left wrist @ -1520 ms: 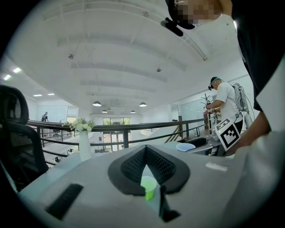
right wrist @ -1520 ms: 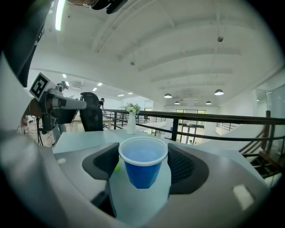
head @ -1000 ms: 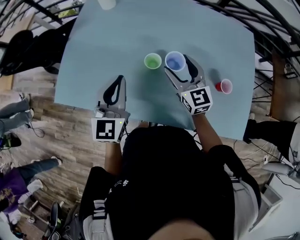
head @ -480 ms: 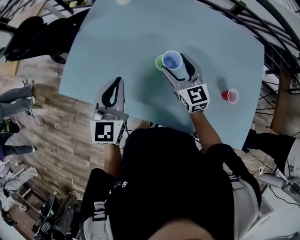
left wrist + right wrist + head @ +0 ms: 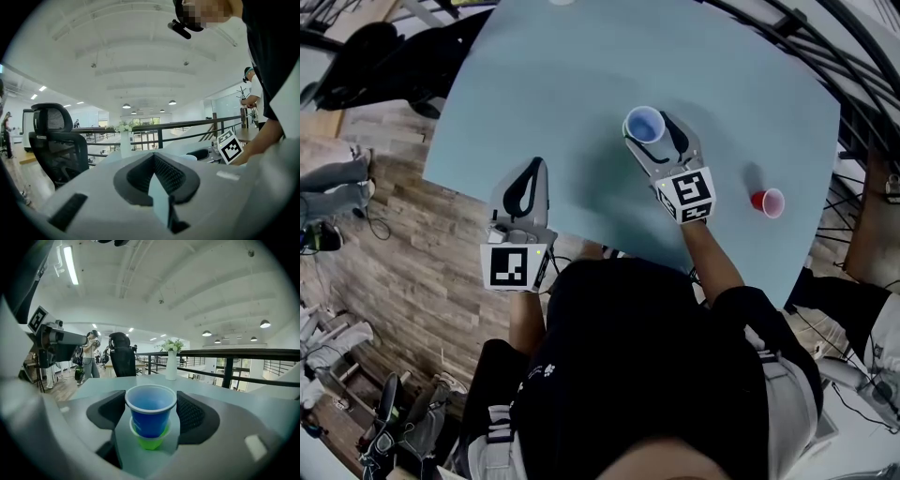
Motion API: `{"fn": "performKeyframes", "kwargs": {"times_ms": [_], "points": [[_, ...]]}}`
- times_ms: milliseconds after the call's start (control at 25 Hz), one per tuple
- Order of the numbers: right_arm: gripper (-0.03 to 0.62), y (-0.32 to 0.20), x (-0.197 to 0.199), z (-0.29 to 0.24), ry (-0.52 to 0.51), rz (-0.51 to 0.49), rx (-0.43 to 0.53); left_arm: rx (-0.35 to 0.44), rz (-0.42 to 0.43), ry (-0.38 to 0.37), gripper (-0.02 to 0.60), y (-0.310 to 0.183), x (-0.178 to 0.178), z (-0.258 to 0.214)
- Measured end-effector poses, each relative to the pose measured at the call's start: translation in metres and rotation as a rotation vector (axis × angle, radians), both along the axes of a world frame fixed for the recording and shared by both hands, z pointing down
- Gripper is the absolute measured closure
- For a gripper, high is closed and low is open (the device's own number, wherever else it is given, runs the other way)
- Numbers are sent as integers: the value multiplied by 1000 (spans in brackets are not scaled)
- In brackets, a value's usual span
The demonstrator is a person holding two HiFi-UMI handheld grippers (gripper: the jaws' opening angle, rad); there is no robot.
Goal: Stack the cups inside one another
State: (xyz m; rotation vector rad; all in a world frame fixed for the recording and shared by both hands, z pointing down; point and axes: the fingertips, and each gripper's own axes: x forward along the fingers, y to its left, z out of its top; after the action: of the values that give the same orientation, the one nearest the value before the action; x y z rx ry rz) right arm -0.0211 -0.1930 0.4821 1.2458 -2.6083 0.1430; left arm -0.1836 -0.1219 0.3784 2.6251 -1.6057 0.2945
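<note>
My right gripper (image 5: 652,132) is shut on a blue cup (image 5: 644,125) near the middle of the pale blue table (image 5: 581,75). In the right gripper view the blue cup (image 5: 151,414) sits upright between the jaws, its base down inside a green cup (image 5: 150,442) that stands on the table. From the head view the green cup is hidden under the blue one. A red cup (image 5: 768,202) stands alone at the right, near the table edge. My left gripper (image 5: 535,164) rests at the near-left table edge, shut and empty, as the left gripper (image 5: 157,187) view confirms.
A white vase with flowers (image 5: 171,365) stands at the table's far side, also seen as the vase (image 5: 124,143) in the left gripper view. A black railing runs behind it. An office chair (image 5: 58,145) stands at the left; wooden floor lies past the table edges.
My right gripper carried the blue cup leftward over the green cup and lowered it in; the green cup is now covered in the head view. The left gripper stayed put.
</note>
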Motion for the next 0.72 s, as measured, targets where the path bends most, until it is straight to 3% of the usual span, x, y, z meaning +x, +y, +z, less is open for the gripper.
{"fn": "performKeyframes", "kwargs": {"times_ms": [720], "points": [[249,-6,-3,48,83,-7,-101,-30,-17,-5,589,-4,-2,7]]}}
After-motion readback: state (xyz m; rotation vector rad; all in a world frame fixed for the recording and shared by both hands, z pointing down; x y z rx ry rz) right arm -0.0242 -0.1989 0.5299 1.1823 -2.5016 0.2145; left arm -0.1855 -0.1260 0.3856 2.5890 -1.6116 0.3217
